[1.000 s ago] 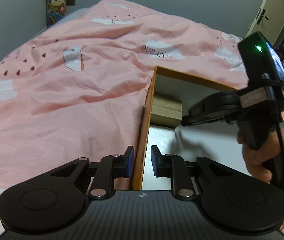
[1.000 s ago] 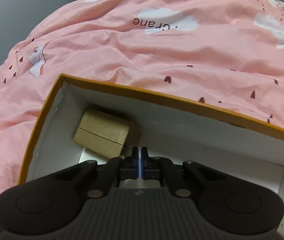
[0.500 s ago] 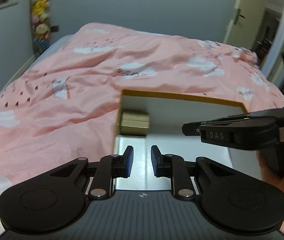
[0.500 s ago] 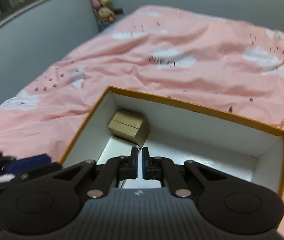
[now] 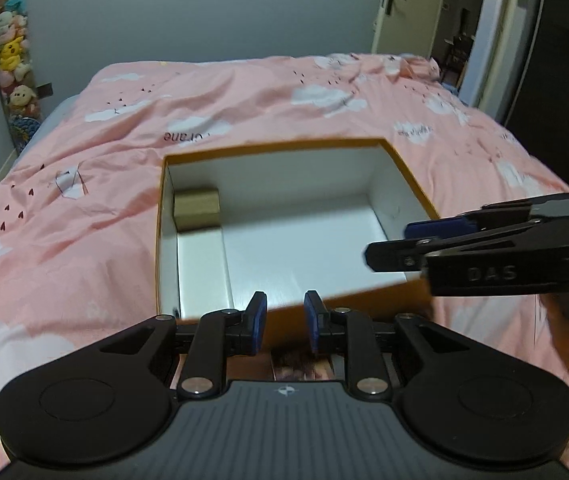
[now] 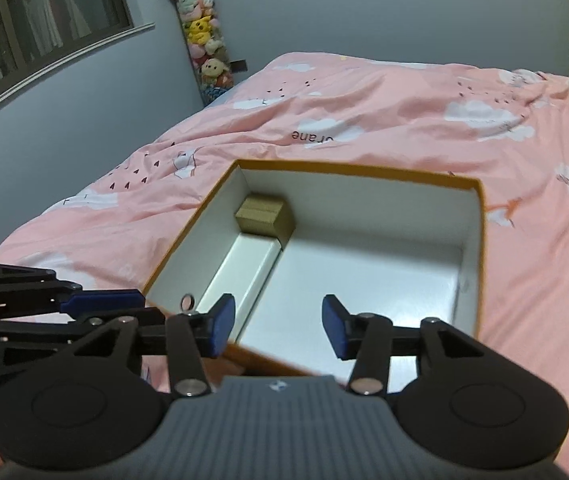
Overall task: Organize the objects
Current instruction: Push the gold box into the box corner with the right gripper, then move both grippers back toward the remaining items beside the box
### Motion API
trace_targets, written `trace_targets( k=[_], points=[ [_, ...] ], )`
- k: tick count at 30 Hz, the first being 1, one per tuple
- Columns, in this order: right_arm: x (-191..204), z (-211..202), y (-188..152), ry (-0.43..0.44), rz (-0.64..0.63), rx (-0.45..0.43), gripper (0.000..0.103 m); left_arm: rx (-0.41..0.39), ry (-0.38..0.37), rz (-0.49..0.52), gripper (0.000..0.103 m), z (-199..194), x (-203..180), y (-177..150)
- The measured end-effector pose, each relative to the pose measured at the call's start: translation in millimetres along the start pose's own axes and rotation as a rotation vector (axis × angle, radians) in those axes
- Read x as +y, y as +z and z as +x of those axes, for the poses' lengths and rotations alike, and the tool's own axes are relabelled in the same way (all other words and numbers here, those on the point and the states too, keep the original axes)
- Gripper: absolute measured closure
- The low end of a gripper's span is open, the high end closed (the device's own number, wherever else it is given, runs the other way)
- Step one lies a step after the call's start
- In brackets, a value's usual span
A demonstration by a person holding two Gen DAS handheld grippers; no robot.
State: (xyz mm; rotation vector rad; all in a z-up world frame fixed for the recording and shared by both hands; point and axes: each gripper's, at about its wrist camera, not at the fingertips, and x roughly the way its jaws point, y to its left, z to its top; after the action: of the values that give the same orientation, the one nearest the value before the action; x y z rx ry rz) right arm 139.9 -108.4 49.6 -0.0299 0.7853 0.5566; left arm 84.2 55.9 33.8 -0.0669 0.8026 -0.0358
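Both claws hang empty near the front rim of the open box (image 6: 480,216), so the step in hand seems to be a pause between two items, and the next move probably calls for finding another thing to put inside. The left claw (image 5: 283,322) has its jaws opening with only a narrow gap and nothing between them, and the right claw (image 6: 278,326) is opening wider, also empty. The box, orange outside and white inside, lies on the pink bed (image 6: 364,92), and a small brown carton (image 6: 262,216) sits in its far left corner.
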Motion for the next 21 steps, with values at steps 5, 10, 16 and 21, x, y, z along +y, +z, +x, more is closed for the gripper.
trace_targets(
  k=[5, 10, 16, 21],
  points=[
    [0.0, -14.5, -32.6, -0.034, 0.033, 0.029, 0.052, 0.066, -0.008, -0.022, 0.073, 3.1, -1.2, -17.7],
    [-3.2, -14.8, -64.0, -0.056, 0.086, 0.109, 0.052, 0.125, -0.079, -0.109, 0.072, 6.0, 7.2, -33.2],
    [-14.2, -11.9, -90.7, -0.106, 0.17, 0.191, 0.055, 0.2, -0.153, -0.197, 0.073, 12.4, 18.2, -53.4],
    [-23.3, -11.0, -106.6, -0.123, 0.225, 0.234, 0.058, 0.247, -0.175, -0.205, 0.068, 19.3, 14.4, -60.5]
  ],
)
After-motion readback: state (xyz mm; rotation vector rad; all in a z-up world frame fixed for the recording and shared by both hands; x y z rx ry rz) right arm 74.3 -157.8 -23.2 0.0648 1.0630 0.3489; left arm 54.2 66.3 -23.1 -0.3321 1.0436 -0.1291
